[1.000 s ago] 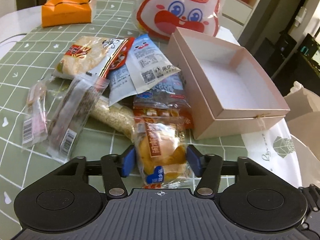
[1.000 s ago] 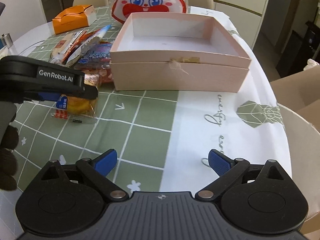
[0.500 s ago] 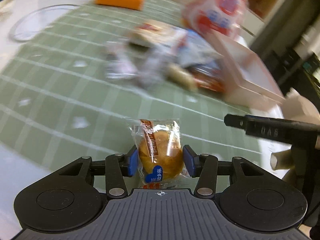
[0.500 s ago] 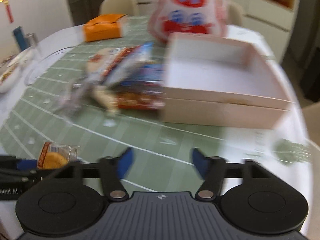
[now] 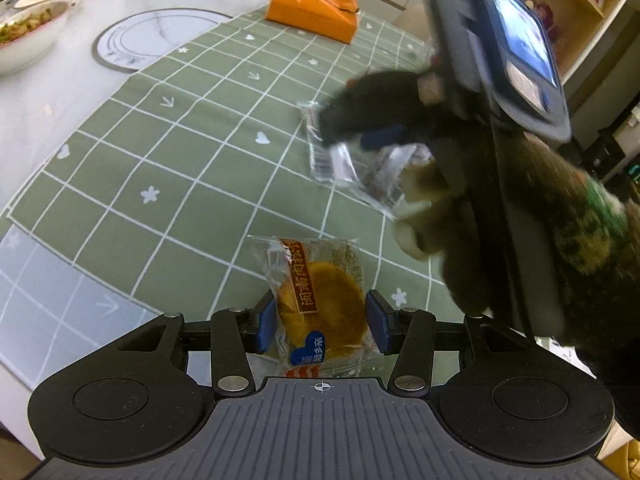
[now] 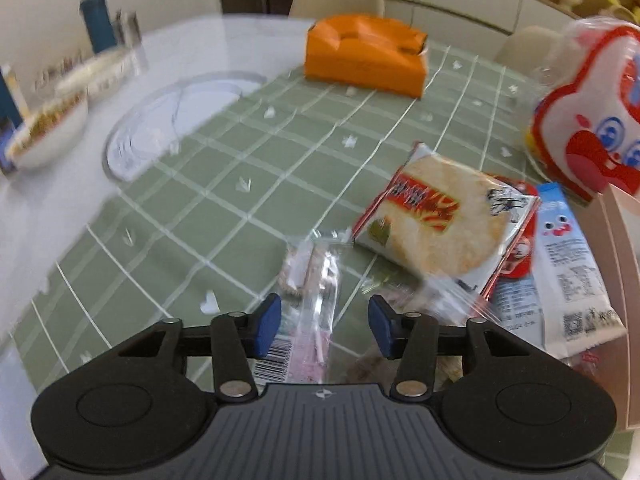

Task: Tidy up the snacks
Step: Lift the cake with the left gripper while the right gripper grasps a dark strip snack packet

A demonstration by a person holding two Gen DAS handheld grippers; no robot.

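My left gripper (image 5: 320, 320) is shut on a wrapped yellow cake (image 5: 320, 304) and holds it near the front edge of the green checked tablecloth (image 5: 180, 128). My right gripper (image 6: 324, 320) is open, its jaws on either side of a clear pink-tinted wrapper (image 6: 314, 320) that lies on the cloth. It also shows in the left wrist view (image 5: 384, 136), over the clear wrappers (image 5: 332, 160). A rice cracker pack (image 6: 436, 220) and a blue and white packet (image 6: 568, 264) lie to the right of it.
An orange box (image 6: 368, 56) stands at the far side of the cloth. A rabbit-print bag (image 6: 592, 120) and the pink box's edge (image 6: 624, 264) are at the right. A bowl of food (image 6: 48, 132) and a round glass plate (image 5: 156, 36) stand at the left.
My left gripper has carried the cake away from the pile to the cloth's near edge. My right gripper has swung left from the pink box to the clear wrappers and narrowed its opening.
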